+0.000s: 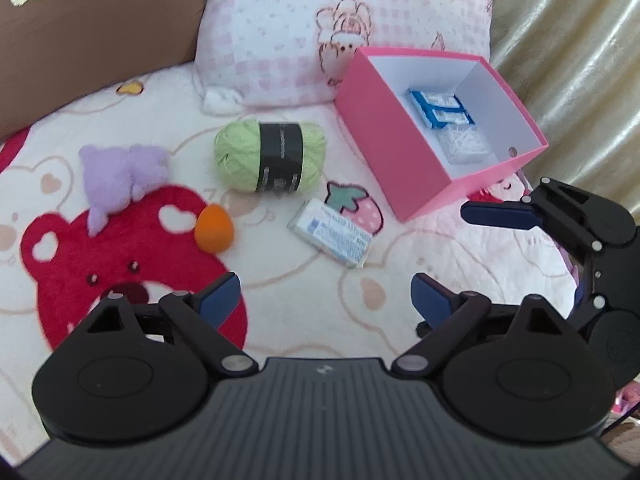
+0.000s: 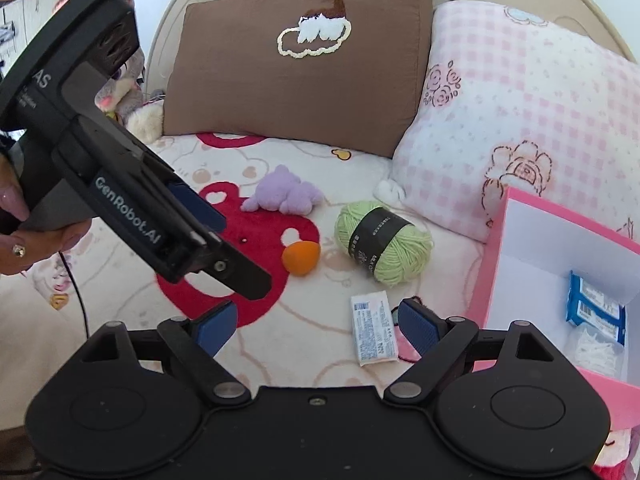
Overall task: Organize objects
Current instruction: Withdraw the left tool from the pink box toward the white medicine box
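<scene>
My left gripper (image 1: 326,294) stands open over the blanket, nothing between its pads. Ahead of it lie a white-and-blue packet (image 1: 334,236), an orange egg-shaped sponge (image 1: 214,230), a green yarn ball (image 1: 270,156) and a purple plush (image 1: 120,176). To the right is an open pink box (image 1: 400,152) holding blue packets (image 1: 442,110) and a clear case of white sticks (image 1: 464,142). My right gripper (image 2: 316,320) is open too, empty, just short of the packet (image 2: 374,330), with the box (image 2: 486,280) on its right. Farther off lie the yarn (image 2: 384,242) and sponge (image 2: 301,257).
A brown pillow (image 2: 296,64) and a pink checked pillow (image 2: 520,120) lean on the headboard behind the items. A gold curtain (image 1: 568,60) hangs right of the box. A person's hand (image 2: 24,236) holds the left gripper's handle. A plush toy (image 2: 132,92) sits by the headboard.
</scene>
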A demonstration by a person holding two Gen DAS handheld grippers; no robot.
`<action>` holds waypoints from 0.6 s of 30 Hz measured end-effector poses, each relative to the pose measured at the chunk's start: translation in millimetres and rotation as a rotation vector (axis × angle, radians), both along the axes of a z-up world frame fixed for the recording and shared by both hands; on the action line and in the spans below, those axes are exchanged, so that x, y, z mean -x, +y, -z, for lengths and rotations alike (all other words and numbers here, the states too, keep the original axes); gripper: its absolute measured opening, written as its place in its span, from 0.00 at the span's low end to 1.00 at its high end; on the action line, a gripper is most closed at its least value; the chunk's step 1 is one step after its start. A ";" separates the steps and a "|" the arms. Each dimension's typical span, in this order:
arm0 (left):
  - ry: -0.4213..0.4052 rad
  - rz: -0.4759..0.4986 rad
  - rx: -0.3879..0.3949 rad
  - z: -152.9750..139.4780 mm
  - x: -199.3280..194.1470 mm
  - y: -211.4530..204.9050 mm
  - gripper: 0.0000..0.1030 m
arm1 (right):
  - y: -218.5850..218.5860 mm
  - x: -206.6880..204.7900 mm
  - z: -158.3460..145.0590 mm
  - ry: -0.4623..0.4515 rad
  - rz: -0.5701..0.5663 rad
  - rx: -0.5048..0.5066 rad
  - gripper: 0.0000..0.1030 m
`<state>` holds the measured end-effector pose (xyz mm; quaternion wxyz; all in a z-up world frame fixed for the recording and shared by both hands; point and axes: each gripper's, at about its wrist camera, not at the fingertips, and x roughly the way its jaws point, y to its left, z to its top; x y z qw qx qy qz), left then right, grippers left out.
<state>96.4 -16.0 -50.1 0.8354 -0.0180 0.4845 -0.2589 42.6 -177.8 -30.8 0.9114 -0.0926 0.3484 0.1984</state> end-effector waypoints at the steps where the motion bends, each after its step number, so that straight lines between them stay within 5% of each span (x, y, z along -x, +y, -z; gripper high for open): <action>1: -0.013 0.004 -0.005 4.1 -2.2 -1.9 0.89 | 2.5 1.3 5.6 -0.035 0.018 0.023 0.88; 9: -0.010 -0.020 0.056 54.2 -37.9 -2.7 0.89 | 13.4 -10.8 56.5 -0.046 0.067 0.103 0.88; 14: -0.018 -0.043 -0.020 85.3 -48.1 -11.6 0.89 | 0.5 -19.1 80.7 -0.008 0.107 0.099 0.87; 18: -0.037 -0.022 0.013 95.1 -51.4 -20.3 0.89 | -10.6 -30.0 100.2 0.035 0.173 0.072 0.87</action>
